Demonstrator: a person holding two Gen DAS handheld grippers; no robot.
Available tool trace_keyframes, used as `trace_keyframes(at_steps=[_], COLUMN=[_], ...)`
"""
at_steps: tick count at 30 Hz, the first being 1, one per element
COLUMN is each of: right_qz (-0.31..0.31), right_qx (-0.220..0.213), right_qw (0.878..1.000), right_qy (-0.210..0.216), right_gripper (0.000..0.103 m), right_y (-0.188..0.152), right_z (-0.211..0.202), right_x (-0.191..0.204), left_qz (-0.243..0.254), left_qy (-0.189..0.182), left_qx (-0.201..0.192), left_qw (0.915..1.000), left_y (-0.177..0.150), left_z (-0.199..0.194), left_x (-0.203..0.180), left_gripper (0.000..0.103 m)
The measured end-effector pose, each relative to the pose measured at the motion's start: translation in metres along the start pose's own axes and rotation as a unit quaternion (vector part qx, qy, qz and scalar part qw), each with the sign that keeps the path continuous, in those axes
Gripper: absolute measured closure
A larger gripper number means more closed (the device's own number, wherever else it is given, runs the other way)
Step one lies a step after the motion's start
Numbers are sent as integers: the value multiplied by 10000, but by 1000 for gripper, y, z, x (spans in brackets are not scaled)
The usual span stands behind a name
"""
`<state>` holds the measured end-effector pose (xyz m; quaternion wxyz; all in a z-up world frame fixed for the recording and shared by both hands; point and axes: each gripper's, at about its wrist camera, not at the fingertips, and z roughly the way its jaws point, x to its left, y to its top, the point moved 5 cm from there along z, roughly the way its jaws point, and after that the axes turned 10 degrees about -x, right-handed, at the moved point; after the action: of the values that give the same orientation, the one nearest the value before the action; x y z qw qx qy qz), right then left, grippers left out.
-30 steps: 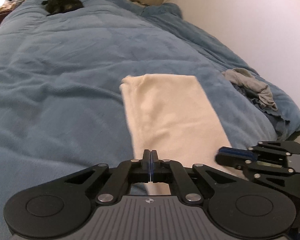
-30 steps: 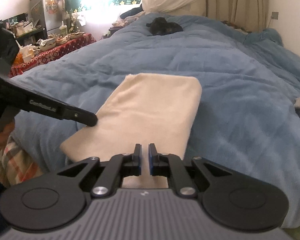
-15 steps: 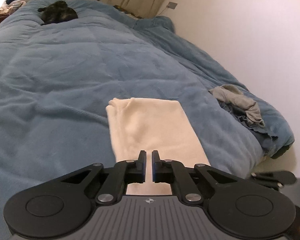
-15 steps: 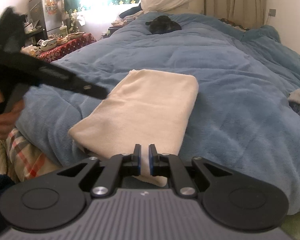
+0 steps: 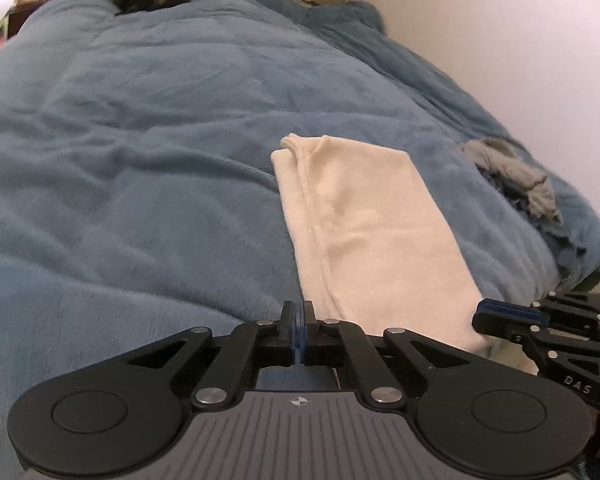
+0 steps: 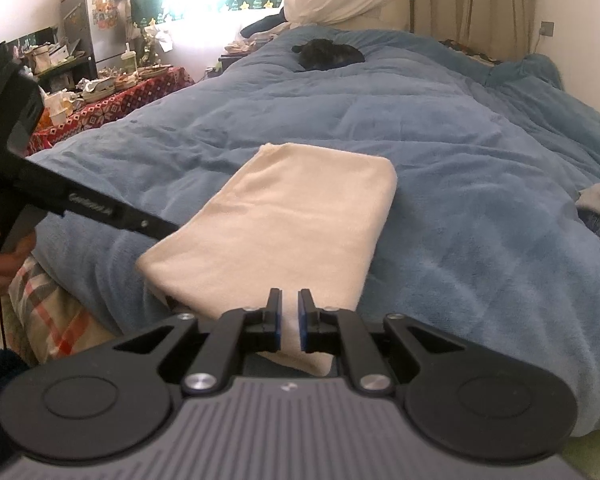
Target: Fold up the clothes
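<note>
A cream cloth [image 5: 372, 232], folded into a long strip, lies on the blue duvet [image 5: 140, 160] with its near end at the bed's edge. My left gripper [image 5: 298, 320] is shut just left of the strip's near-left edge, with no cloth visible between its pads. In the right wrist view its tip [image 6: 172, 227] touches the cream cloth [image 6: 300, 220] at that edge. My right gripper [image 6: 290, 320] sits at the near-right corner, its jaws closed on the cloth with a narrow gap full of cream fabric. The left wrist view shows the right gripper [image 5: 484, 314] at that corner.
A black bundle [image 6: 328, 52] rests far up the bed. A heap of grey and blue clothes [image 5: 512, 172] lies by the wall on the right. A cluttered table with a red patterned cover [image 6: 112, 100] stands left of the bed. A person's hand [image 6: 0, 268] holds the left gripper.
The left jaws stood slightly apart half a second ago and have come together. The left gripper has shifted toward the cloth's left edge. The right gripper has kept still.
</note>
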<state>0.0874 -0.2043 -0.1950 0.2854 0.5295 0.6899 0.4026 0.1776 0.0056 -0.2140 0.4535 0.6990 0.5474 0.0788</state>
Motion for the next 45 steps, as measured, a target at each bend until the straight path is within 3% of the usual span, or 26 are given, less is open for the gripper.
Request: trace_keyframes(at_steps=[4, 6, 8, 12, 19, 21, 22, 23, 25, 33, 40, 45], right_qz=[80, 172, 276, 526, 1058, 1138, 1129, 1091, 974, 906, 699, 628], right_qx=[-103, -145, -195, -236, 131, 206, 228, 250, 235, -102, -427, -581], right_qw=[9998, 9995, 9990, 9976, 9940, 9932, 9933, 9937, 9949, 9958, 9944, 9886], right_qy=[-120, -198, -291, -396, -231, -159, -112, -69, -65, 95, 661, 1236], right_gripper=[93, 92, 82, 75, 68, 68, 71, 81, 85, 89, 89, 89], right_y=[5, 9, 14, 25, 25, 23, 22, 22, 24, 63, 131, 177], right_z=[-5, -5, -2, 13, 52, 59, 61, 62, 62, 49, 78, 122], right_x=[-8, -16, -25, -44, -64, -65, -64, -62, -56, -33, 32, 113], left_qz=[-219, -417, -461, -430, -743, -743, -726, -683, -583, -736, -844, -807], left_qy=[-109, -224, -262, -234, -426, -529, -535, -539, -527, -506, -61, 528], left_qx=[-159, -250, -321, -185, 173, 175, 154, 116, 36, -388, -938, -1271], left_qw=[9996, 9986, 9981, 9986, 9962, 9957, 9958, 9961, 9969, 9952, 9920, 9872], left_y=[8, 17, 24, 32, 29, 28, 28, 28, 29, 53, 106, 134], left_z=[-6, -4, -1, 20, 51, 52, 52, 50, 47, 10, -58, -120], left_x=[0, -1, -2, -4, 2, 2, 1, 0, -3, 8, 67, 137], left_gripper=[92, 69, 63, 60, 60, 71, 72, 77, 79, 82, 83, 83])
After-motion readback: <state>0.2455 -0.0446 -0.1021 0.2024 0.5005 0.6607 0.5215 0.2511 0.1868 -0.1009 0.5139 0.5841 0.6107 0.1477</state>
